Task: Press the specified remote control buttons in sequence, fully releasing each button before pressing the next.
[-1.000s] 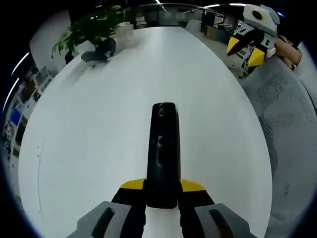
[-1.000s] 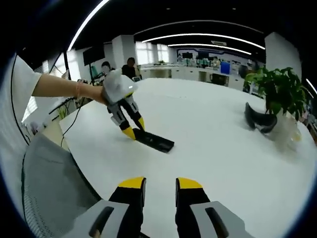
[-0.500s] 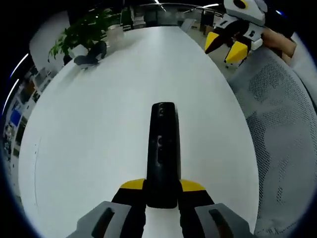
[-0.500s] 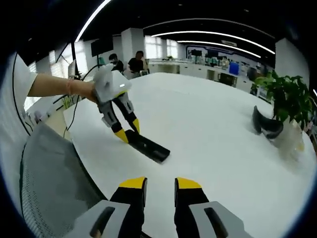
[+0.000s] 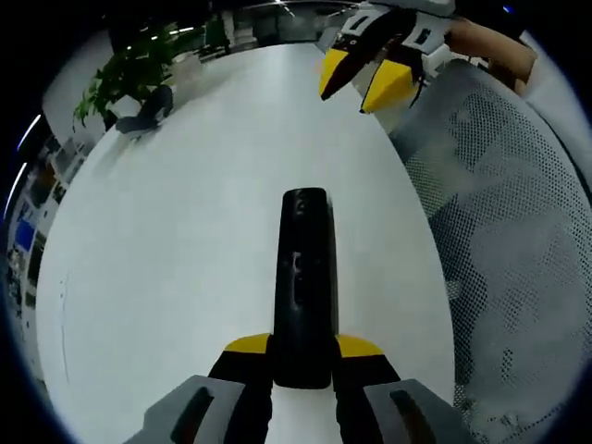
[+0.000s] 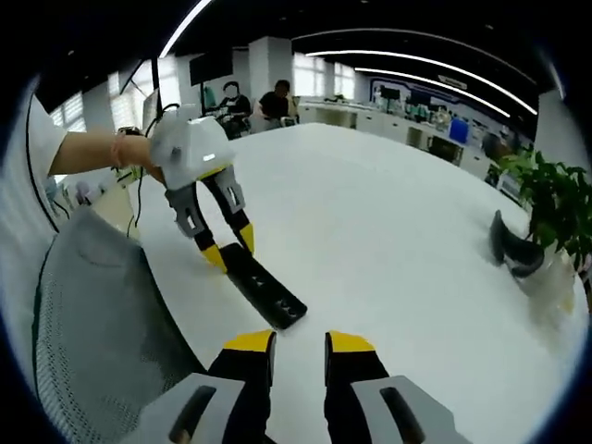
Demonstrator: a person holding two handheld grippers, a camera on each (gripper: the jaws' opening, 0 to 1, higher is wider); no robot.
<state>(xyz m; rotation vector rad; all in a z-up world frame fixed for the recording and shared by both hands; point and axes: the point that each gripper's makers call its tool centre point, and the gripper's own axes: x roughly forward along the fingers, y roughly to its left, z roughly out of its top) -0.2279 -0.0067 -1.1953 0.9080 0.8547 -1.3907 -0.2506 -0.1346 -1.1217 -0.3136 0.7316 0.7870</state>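
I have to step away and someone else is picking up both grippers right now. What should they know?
Left gripper: shut on the black remote, holding its near end; in the right gripper view the remote lies on the white table.
Right gripper: holds nothing, jaws slightly apart, in the air near the remote's far end.
Done: remote is gripped. No button is being pressed.
Left: bring the right gripper down onto the buttons, pressing and fully releasing each in turn.

There is one black remote control (image 5: 304, 282), one white table (image 5: 185, 231), two grippers, the left gripper (image 5: 304, 356) and the right gripper (image 6: 298, 351), one potted plant (image 6: 555, 199), one dark curved object (image 6: 511, 248) beside it, and one mesh chair (image 5: 504, 240).
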